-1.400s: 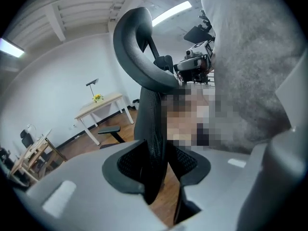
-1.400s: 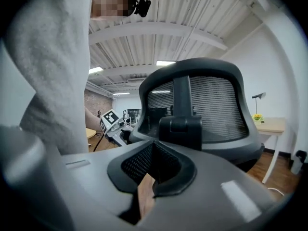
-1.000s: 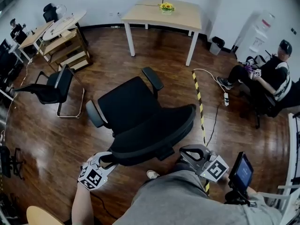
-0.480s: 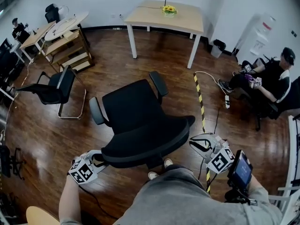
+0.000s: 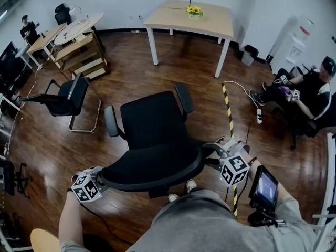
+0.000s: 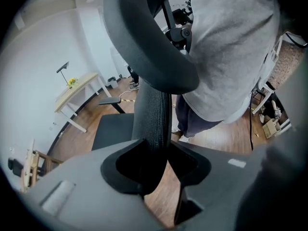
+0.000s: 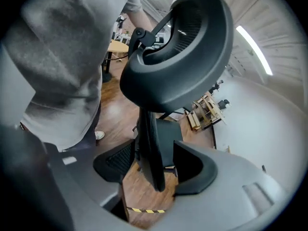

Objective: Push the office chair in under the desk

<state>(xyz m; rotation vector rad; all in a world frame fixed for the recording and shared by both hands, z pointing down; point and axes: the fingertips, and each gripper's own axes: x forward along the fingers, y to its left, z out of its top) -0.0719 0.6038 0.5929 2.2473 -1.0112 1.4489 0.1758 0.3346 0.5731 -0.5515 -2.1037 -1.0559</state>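
Office chair [image 5: 152, 122] stands mid-floor, seat facing the worktop [image 5: 210, 22], which is well apart, ahead and slightly right. Left tongs [image 5: 101, 177] clamp the left edge of the backrest [image 5: 152, 168]. Right tongs [image 5: 214, 150] have just been opening: jaws wide, right edge between them, ungripped. Push axis likely runs backrest-to-worktop

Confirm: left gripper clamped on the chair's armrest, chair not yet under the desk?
Not the armrest. The left gripper is clamped on the edge of the backrest, as the left gripper view shows. The rest holds: the chair is not yet under the desk.
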